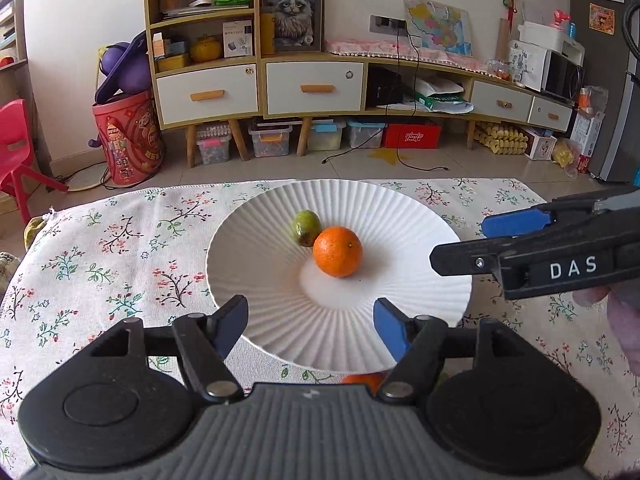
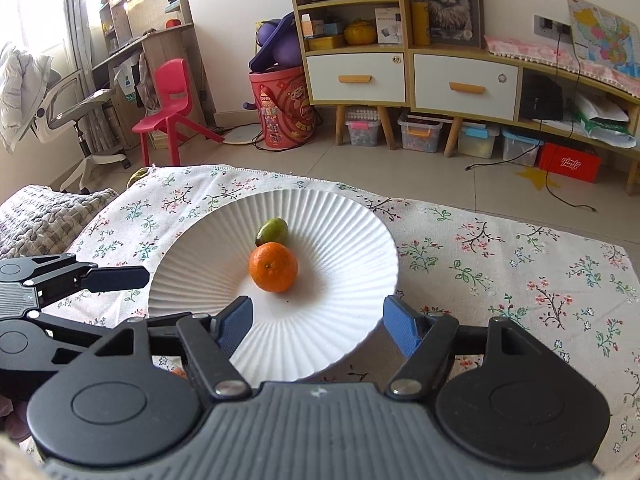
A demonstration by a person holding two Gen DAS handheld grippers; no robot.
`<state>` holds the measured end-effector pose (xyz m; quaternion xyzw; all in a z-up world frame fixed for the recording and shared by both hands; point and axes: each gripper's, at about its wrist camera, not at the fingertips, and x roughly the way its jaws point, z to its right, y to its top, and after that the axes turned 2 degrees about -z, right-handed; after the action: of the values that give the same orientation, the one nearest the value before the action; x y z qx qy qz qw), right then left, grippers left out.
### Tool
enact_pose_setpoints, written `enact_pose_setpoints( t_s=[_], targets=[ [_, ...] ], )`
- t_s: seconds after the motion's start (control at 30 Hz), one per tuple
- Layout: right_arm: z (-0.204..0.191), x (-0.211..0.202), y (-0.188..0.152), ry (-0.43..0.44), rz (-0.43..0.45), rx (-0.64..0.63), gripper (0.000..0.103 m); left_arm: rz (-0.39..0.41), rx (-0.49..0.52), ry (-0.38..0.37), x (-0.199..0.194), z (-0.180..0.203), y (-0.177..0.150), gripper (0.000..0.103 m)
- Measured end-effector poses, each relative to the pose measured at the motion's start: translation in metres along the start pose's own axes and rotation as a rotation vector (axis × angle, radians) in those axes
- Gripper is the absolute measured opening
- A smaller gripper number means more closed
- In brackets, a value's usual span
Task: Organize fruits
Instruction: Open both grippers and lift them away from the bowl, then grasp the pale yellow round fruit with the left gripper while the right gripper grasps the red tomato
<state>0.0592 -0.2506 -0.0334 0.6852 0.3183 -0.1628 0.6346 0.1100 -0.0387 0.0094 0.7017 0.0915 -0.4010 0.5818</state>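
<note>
Both claws hang spread wide with nothing between their blue pads: the left claw (image 1: 310,328) low in its own view, the right claw (image 2: 318,326) low in its own. Between each pair of fingers lies the near rim of a ribbed white plate (image 1: 280,320) on the floral-clothed counter (image 1: 100,264). At mid-frame on the plate, a mandarin orange (image 1: 338,251) touches a small green fruit (image 1: 306,227) behind it. Another orange fruit (image 1: 362,381) peeks out under the plate's near rim.
</note>
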Motion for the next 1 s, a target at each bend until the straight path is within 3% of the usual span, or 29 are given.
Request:
enact_pose_setpoints(
  t_s=[0.07, 0.33, 0.47, 0.67, 1.0],
  targets=[
    [-0.002, -0.006, -0.001, -0.008, 0.01, 0.003, 0.076, 0.002, -0.016, 0.007, -0.007, -0.002, -0.002, 0.071],
    [-0.01, -0.031, -0.013, -0.037, 0.04, 0.02, 0.098, -0.007, -0.089, 0.036, -0.036, -0.01, -0.015, 0.091],
    [-0.016, -0.042, -0.026, -0.038, 0.054, -0.004, 0.103, -0.023, -0.104, 0.076, -0.046, -0.014, -0.025, 0.092],
    [-0.021, -0.045, -0.047, -0.044, 0.046, -0.004, 0.103, -0.053, -0.107, 0.123, -0.053, -0.017, -0.05, 0.092],
    [-0.026, -0.035, -0.083, -0.054, 0.002, -0.019, 0.103, -0.07, 0.01, 0.172, -0.046, -0.013, -0.082, 0.092]
  ],
)
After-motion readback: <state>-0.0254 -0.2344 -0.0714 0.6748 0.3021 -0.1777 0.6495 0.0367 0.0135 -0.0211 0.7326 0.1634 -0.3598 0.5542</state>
